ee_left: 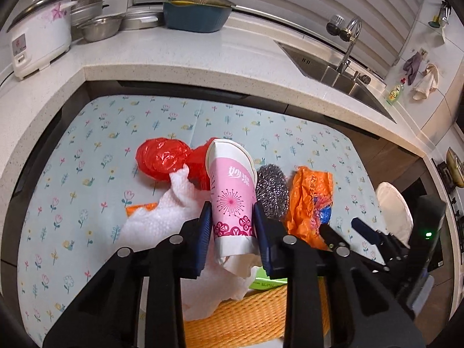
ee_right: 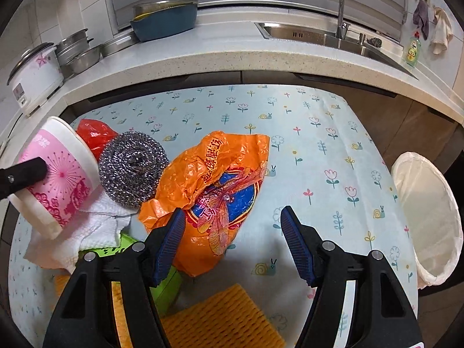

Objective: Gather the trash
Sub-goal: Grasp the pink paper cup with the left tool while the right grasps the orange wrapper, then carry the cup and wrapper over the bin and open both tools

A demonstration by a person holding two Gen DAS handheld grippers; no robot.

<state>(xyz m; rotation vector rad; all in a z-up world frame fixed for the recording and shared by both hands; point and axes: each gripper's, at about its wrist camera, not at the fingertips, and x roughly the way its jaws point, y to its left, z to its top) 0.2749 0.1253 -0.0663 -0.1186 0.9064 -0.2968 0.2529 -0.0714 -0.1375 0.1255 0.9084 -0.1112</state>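
Note:
My left gripper [ee_left: 232,217] is shut on a pink and white paper cup [ee_left: 230,194], held above the floral table; the cup also shows in the right wrist view [ee_right: 58,174]. My right gripper [ee_right: 232,226] is open over an orange plastic bag [ee_right: 211,185], which also shows in the left wrist view [ee_left: 310,200]; the left finger touches the bag. A steel scourer [ee_right: 133,171], a red plastic bag [ee_left: 162,159] and crumpled white paper towel [ee_left: 162,211] lie on the table. A white-lined trash bin [ee_right: 429,214] stands off the table's right edge.
An orange foam net [ee_right: 226,322] and a green item [ee_right: 165,287] lie near the front edge. The kitchen counter [ee_left: 185,61] behind holds a rice cooker [ee_left: 40,40], steel bowls [ee_left: 98,26] and a blue basin [ee_left: 194,14]. A sink [ee_right: 324,37] is at the right.

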